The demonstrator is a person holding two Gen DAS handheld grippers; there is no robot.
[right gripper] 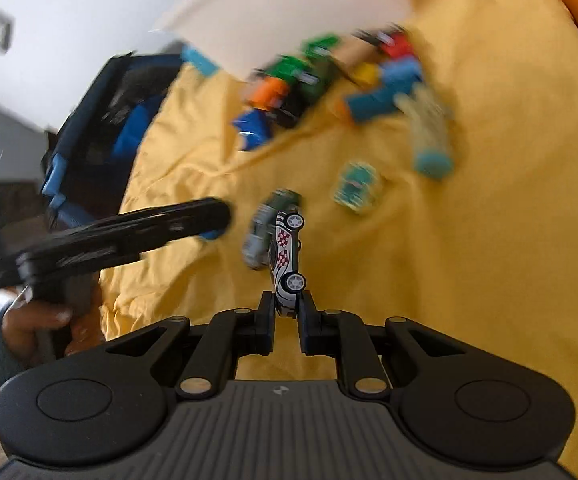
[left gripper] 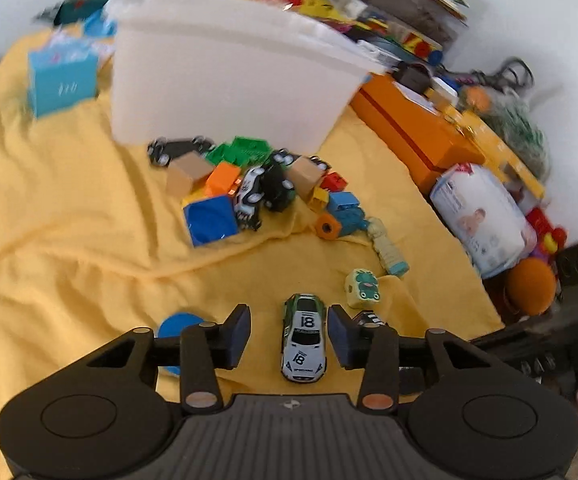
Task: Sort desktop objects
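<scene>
My left gripper [left gripper: 289,330] is open, its fingers on either side of a white-and-green toy car numbered 18 [left gripper: 304,338] lying on the yellow cloth [left gripper: 69,220]. My right gripper [right gripper: 287,314] is shut on a white toy car with red checks [right gripper: 287,258], held on its side above the cloth. The left gripper [right gripper: 209,216] also shows in the right wrist view, beside the blurred green-and-white car [right gripper: 267,228]. A pile of blocks and toy cars [left gripper: 249,188] lies in front of a white bin [left gripper: 225,68].
A frog-print cube [left gripper: 363,288], a pale tube toy [left gripper: 387,250] and a blue disc [left gripper: 177,328] lie on the cloth. An orange box [left gripper: 413,132], a wipes pack [left gripper: 485,216] and clutter line the right. A blue box [left gripper: 63,80] stands at the left.
</scene>
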